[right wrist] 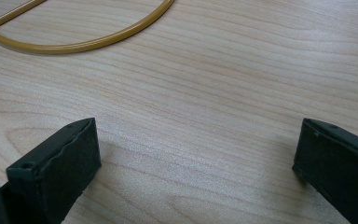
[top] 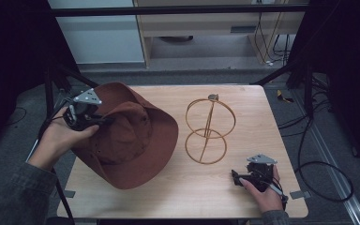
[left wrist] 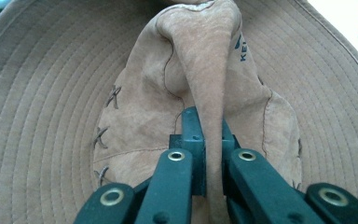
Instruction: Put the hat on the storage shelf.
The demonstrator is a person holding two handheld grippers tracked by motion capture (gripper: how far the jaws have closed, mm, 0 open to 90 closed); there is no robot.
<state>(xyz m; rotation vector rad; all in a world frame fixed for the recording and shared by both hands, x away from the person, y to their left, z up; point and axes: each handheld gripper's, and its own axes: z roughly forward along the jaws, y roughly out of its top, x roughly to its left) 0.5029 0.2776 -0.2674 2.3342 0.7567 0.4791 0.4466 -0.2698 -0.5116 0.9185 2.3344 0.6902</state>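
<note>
A brown wide-brimmed hat (top: 131, 136) is tilted up at the table's left side. My left gripper (top: 104, 121) is shut on a fold of its suede crown (left wrist: 209, 84), which is pinched between the black jaws, and the stitched brim (left wrist: 42, 102) spreads around it. A gold wire stand (top: 209, 129) of two rings on a rod stands at the table's middle right. My right gripper (top: 236, 178) rests low on the table near the front right corner, open with bare wood between its jaws. The stand's lower ring (right wrist: 88, 42) curves just beyond them.
The light wooden table (top: 187, 192) ends close behind my right hand at the front. Dark frame posts and cables (top: 318, 168) lie on the floor to the right. A pale cabinet (top: 103, 37) stands beyond the far edge.
</note>
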